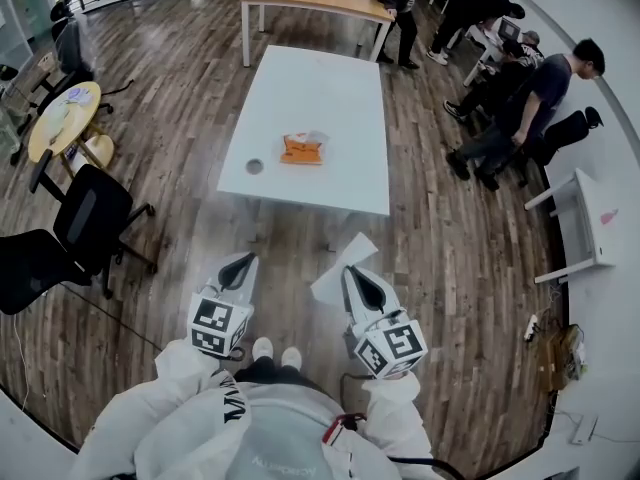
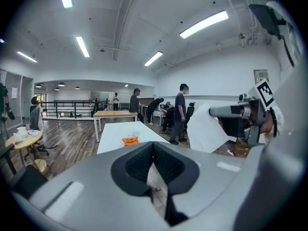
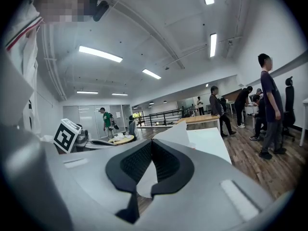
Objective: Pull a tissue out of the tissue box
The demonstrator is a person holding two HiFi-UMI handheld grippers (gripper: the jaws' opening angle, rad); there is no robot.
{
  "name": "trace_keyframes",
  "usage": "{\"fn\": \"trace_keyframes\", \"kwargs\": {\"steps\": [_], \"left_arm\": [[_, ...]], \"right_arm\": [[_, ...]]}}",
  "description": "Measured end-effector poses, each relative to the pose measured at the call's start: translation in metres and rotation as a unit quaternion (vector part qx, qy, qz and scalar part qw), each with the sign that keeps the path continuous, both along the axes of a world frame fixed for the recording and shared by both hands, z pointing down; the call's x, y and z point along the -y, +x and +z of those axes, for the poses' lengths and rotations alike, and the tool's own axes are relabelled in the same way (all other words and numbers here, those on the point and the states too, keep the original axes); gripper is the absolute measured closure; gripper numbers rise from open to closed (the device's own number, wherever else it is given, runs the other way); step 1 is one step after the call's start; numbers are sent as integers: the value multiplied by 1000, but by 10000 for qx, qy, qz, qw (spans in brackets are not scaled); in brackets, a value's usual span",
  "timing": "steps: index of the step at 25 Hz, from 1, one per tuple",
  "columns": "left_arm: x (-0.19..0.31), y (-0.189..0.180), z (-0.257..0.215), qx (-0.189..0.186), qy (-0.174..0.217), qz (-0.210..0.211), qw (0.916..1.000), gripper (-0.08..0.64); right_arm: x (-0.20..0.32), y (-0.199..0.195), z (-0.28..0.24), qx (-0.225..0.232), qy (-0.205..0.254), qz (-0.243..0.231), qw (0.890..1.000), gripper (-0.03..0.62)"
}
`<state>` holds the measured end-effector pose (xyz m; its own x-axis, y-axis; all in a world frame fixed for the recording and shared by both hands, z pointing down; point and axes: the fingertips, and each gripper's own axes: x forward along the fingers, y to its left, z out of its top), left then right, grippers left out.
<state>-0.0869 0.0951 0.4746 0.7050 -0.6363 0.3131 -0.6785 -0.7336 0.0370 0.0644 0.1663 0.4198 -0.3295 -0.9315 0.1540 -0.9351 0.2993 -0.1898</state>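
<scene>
The tissue [image 1: 338, 273] is held in the right tongs [image 1: 362, 286], whose jaws are pressed together on 1 edge of it. The rest of the sheet stands out ahead of the tips and to their left in the head view. The left tongs [image 1: 237, 268] are closed as well, with nothing between the jaws; only floor is seen through the slot behind the tips. Both are carried in front of the person, well apart from the desk [image 1: 320, 88].

The orange tissue box [image 1: 302, 149] lies on that desk, near its front edge, with a small round thing [image 1: 254, 166] just beside it. A pale scrap is seen at the top of the box and is probably the next sheet, though it is too small to be sure. The task is judged to be done as far as the pull goes, since 1 sheet is clear of the box.

The sheet is judged to be very light, soft and limp. It can be expected to flutter with any quick swing, to crumple under pressure and to tear if 2 grips are pulled against each other. No firm squeeze is needed. An edge or corner is the natural place to be pinched, as it is now, with enough paper between the pads that it does not slip free.
</scene>
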Motion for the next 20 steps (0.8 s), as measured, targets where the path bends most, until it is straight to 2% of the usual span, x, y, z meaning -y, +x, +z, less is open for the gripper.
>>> {"fn": "trace_keyframes", "kwargs": {"steps": [20], "left_arm": [[-11, 17, -12, 20, 150, 75, 9999, 560]], "right_arm": [[-9, 12, -8, -32, 242, 245, 9994, 591]]}}
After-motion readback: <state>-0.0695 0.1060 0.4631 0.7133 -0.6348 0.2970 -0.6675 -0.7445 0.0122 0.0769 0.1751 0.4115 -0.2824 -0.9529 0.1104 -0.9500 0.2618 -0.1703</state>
